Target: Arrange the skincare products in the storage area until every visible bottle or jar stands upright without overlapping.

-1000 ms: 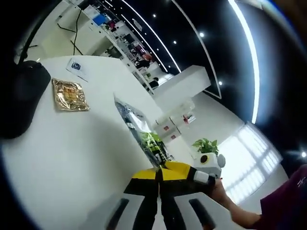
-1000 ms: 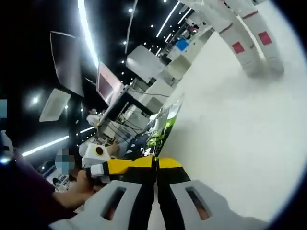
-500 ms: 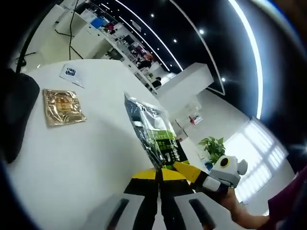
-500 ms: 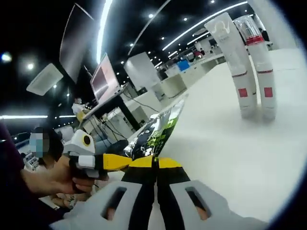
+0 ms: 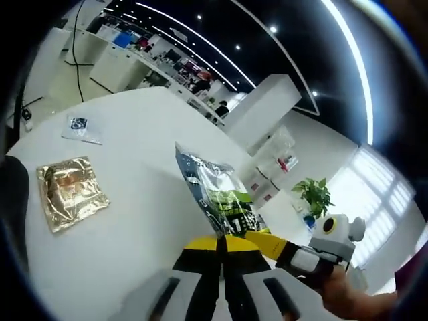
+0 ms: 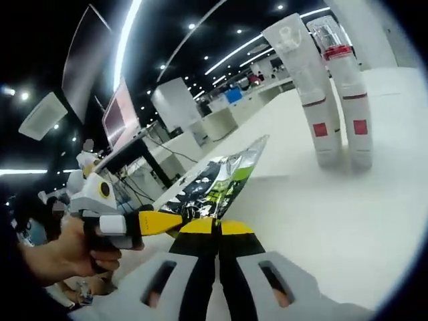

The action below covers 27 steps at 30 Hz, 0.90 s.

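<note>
In the left gripper view, the left gripper (image 5: 221,242) has its fingers closed together on the lower edge of a silver-and-green sachet (image 5: 214,197), which is held up off the white counter (image 5: 134,174). The right gripper (image 5: 267,244) enters from the right with its yellow-tipped fingers pinching the same lower edge, just beside the left one, and the person's hand (image 5: 344,297) grips its handle. A gold foil packet (image 5: 65,192) lies flat toward the counter's left edge, with a small white packet (image 5: 81,128) beyond it, well apart from the sachet. In the right gripper view, the right gripper (image 6: 217,229) is likewise closed on the sachet (image 6: 217,180), and the left gripper (image 6: 164,223) clamps it from the left, held by a hand (image 6: 57,251). Two white tubes (image 6: 328,100) with red square marks stand upright side by side near the far right of the counter (image 6: 321,214), close together; whether they touch cannot be determined. The step in hand appears to be carrying the sachet with both grippers toward a standing place. The next move calls for lowering it onto a bare part of the counter, base down, apart from the tubes, then releasing one gripper at a time so it does not topple.
</note>
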{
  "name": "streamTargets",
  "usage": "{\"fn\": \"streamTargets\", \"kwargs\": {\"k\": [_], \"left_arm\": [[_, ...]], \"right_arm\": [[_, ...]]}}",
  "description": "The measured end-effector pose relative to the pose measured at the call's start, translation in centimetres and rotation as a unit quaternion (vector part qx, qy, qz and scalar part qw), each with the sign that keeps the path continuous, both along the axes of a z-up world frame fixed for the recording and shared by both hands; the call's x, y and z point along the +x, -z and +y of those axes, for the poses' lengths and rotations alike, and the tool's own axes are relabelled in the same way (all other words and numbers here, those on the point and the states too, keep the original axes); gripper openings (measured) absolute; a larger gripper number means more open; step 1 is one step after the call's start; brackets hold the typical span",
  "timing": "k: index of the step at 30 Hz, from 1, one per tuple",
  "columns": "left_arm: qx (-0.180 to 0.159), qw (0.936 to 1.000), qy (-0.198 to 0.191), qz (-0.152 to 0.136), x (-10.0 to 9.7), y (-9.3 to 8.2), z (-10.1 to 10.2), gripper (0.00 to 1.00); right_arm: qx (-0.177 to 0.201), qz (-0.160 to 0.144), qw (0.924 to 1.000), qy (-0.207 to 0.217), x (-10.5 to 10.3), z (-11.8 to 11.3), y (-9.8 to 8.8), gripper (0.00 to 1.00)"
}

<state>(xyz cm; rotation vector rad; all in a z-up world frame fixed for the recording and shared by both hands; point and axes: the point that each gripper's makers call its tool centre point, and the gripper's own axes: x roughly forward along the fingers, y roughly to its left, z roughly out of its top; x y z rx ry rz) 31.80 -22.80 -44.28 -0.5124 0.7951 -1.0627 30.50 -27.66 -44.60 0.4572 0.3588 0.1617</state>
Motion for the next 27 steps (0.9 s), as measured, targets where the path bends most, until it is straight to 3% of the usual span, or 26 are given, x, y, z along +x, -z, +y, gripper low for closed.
{"fn": "streamTargets", "kwargs": {"k": [15,23,27], "left_arm": [[0.029,0.9995,0.006,-0.013,6.1,0.3,-5.6,0.00],[0.036,0.9993,0.004,-0.001,6.9,1.3,-7.1,0.00],[0.036,0.9993,-0.005,0.004,7.1,1.6,-7.2,0.00]], "right_arm": [[0.005,0.021,0.9982,0.055,5.6,-5.5,0.8,0.00],[0.000,0.040,0.9964,0.074,6.2,-7.0,1.7,0.02],[-0.023,0.054,0.9951,0.080,5.7,-7.9,2.3,0.07]]}}
